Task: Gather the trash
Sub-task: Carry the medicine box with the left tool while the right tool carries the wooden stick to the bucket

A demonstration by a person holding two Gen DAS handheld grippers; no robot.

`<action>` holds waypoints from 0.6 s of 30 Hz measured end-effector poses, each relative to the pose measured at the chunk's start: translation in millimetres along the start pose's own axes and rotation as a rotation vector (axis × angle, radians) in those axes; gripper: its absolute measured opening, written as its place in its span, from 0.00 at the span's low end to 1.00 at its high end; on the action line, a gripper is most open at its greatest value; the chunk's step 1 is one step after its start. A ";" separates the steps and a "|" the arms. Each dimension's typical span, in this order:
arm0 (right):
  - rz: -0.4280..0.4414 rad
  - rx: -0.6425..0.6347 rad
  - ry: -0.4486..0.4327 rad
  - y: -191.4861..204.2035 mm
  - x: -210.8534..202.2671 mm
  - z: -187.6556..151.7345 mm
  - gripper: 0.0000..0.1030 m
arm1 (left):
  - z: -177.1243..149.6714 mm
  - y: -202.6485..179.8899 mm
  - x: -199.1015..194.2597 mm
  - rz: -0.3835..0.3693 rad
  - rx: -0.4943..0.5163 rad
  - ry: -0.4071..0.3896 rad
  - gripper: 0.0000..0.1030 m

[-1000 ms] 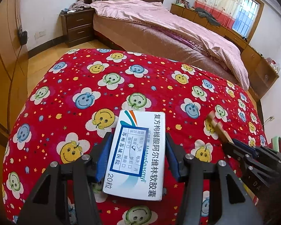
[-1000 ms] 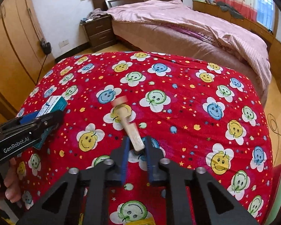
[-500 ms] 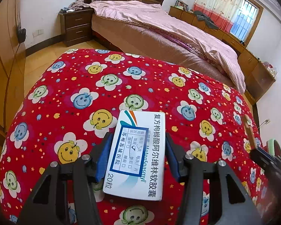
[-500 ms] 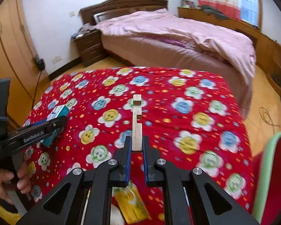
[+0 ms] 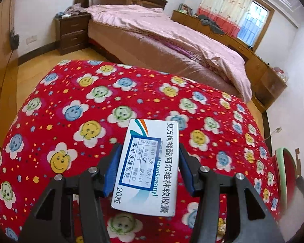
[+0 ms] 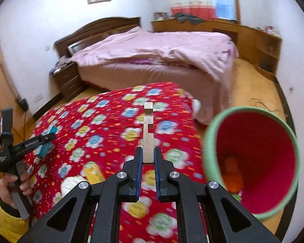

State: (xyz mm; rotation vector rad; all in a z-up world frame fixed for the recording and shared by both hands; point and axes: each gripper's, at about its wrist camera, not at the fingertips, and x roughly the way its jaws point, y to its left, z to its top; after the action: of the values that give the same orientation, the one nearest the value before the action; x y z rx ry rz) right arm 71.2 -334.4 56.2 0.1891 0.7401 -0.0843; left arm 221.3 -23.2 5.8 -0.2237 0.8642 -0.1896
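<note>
Both pieces are picked up but not binned: the left gripper (image 5: 149, 169) clamps the white cardboard medicine box (image 5: 148, 168) between half-spread jaws, the right gripper (image 6: 147, 159) pinches the notched wooden strip (image 6: 148, 133) nearly shut, and the green-rimmed red bin (image 6: 251, 162) gapes just right of those jaws.

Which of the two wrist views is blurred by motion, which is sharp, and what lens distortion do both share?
Right wrist view: red smiley blanket and green-rimmed bin smeared, wooden piece crisp; left wrist view: sharp, medicine box print legible; both: fisheye bending, dark corners.
</note>
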 end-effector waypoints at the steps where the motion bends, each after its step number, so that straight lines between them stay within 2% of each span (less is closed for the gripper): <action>1: -0.015 0.021 -0.006 -8.9 -6.0 -2.2 0.10 | -0.3 -5.0 -2.6 -0.003 0.014 -0.007 0.53; 10: -0.093 0.166 -0.043 -70.3 -44.1 -26.0 0.10 | -7.2 -50.9 -32.8 -0.060 0.098 -0.012 0.53; 18: -0.081 0.264 -0.075 -110.9 -63.8 -44.4 0.10 | -24.1 -104.6 -65.3 -0.142 0.179 -0.007 0.53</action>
State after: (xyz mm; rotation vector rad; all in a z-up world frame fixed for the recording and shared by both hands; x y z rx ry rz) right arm -20.9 -433.5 51.7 0.4056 0.6602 -0.2652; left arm 153.6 -109.8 66.5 -0.1184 0.8193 -0.3965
